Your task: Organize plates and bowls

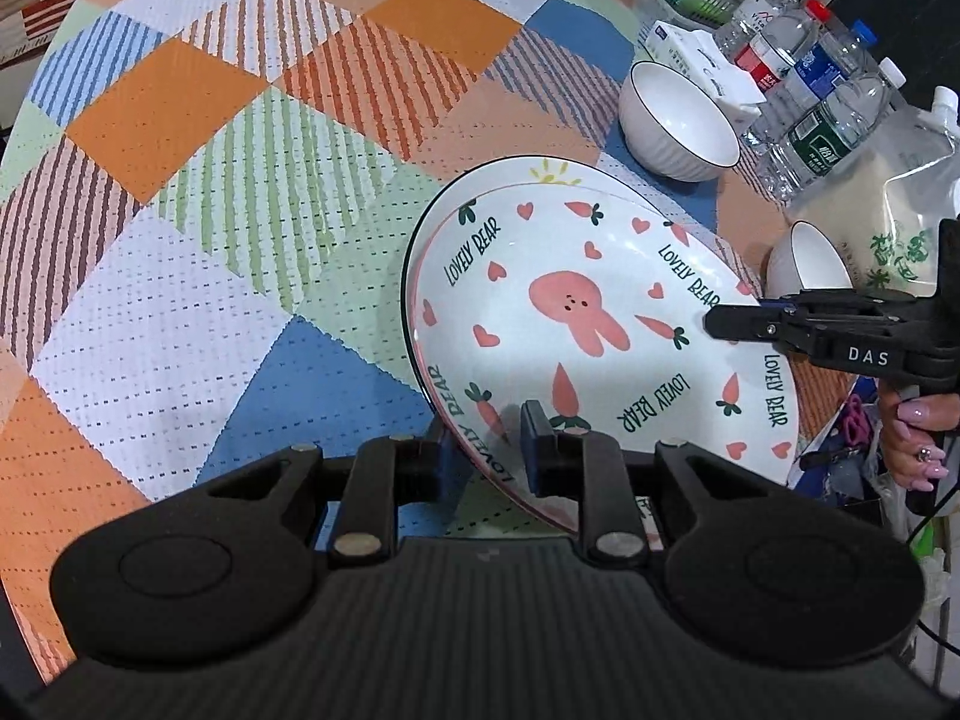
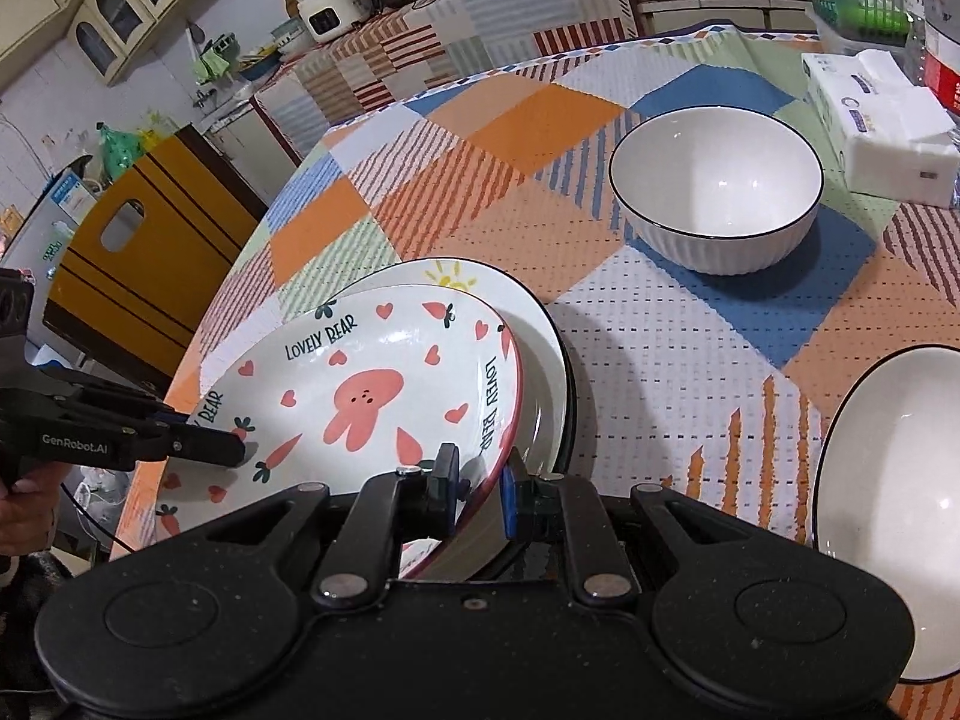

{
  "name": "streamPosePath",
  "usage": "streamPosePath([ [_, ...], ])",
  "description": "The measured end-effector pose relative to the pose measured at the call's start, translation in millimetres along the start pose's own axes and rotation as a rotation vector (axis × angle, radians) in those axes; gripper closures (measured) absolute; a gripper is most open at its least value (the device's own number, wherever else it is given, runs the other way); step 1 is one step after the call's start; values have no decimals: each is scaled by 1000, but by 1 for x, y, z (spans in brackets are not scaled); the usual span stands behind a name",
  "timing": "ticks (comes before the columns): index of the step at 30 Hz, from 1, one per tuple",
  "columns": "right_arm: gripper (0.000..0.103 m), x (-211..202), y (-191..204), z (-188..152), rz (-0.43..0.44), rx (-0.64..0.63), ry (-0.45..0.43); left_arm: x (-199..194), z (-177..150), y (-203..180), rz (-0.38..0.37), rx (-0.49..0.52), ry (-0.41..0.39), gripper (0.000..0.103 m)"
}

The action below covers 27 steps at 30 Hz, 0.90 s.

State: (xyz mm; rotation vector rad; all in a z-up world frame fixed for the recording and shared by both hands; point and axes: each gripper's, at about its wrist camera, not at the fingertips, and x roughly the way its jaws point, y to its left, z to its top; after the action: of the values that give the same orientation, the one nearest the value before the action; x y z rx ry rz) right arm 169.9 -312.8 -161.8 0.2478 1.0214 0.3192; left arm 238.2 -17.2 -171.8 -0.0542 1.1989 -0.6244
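Observation:
A white plate with a pink rabbit and "LOVELY BEAR" lettering [image 1: 576,324] [image 2: 360,384] is held tilted over a second plate with a dark rim [image 1: 510,180] [image 2: 534,324] that lies on the table. My left gripper [image 1: 486,444] is shut on the rabbit plate's near rim. My right gripper [image 2: 480,480] is shut on the opposite rim; it shows in the left wrist view [image 1: 744,324]. A white ribbed bowl [image 1: 678,120] [image 2: 717,192] stands beyond the plates. A second white bowl [image 1: 804,264] [image 2: 888,480] stands on the right.
The table has a checked orange, blue and green cloth [image 1: 240,210] [image 2: 660,330]. Water bottles [image 1: 822,96], a tissue pack [image 1: 702,60] [image 2: 876,126], a green basket [image 2: 858,0] and a rice bag [image 1: 876,204] crowd the right side. A yellow stool [image 2: 138,258] stands beyond the table edge.

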Motion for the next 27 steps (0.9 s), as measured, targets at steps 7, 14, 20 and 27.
streamPosePath([
  [7,82,2,14,3,-63,-57,25,6,0,3,6,-24,15,81],
  [14,76,8,34,5,-179,-123,65,13,-2,4,6,-34,33,80],
  [20,73,13,55,5,-320,-166,85,17,-5,4,5,-43,37,80],
  [27,74,25,78,-1,-486,-312,53,16,-4,-5,60,-8,16,81],
])
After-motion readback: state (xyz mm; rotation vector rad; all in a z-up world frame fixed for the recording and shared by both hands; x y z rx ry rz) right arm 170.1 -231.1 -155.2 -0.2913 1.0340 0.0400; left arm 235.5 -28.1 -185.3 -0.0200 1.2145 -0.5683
